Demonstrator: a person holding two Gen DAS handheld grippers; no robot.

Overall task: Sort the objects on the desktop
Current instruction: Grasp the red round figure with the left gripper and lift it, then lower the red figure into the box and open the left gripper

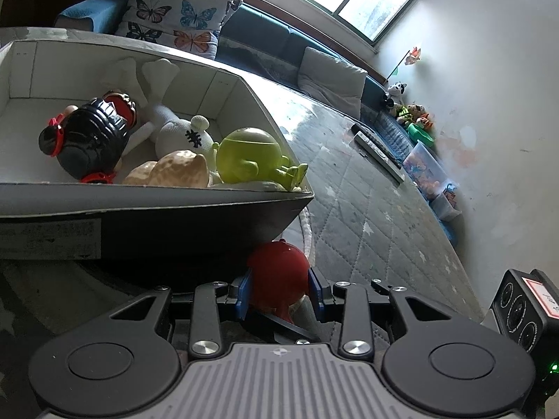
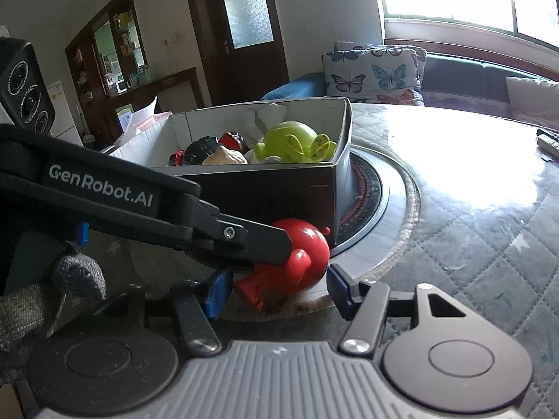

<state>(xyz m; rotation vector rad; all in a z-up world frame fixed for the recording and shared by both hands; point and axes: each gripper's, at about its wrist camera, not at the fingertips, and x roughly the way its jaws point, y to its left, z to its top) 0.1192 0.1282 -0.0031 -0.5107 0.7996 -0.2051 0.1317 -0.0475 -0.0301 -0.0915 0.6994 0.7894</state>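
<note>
The left wrist view looks down into the box [image 1: 244,206] from close by and shows the toys [image 1: 167,139] piled inside: a black and red one, a white knitted one, a tan one and a green robot toy [image 1: 251,159]. It also shows two remotes [image 1: 377,150] far out on the quilted table cover [image 1: 384,230]. The right wrist view shows the box [image 2: 279,192] from the side, sitting on a round turntable [image 2: 377,202] in the middle of the table, and the left gripper's arm [image 2: 146,206] reaching across from the left. The red toy [image 1: 277,272] lies on its side just in front of the box, near the box's right corner. In the right wrist view the red toy [image 2: 297,262] has its round head toward the box and its legs pointing back to the camera. The left gripper [image 1: 279,291] has its blue pads pressed on both sides of the red toy. The right gripper [image 2: 276,289] has its blue fingers spread wide, one on each side of the toy and not touching it.
</note>
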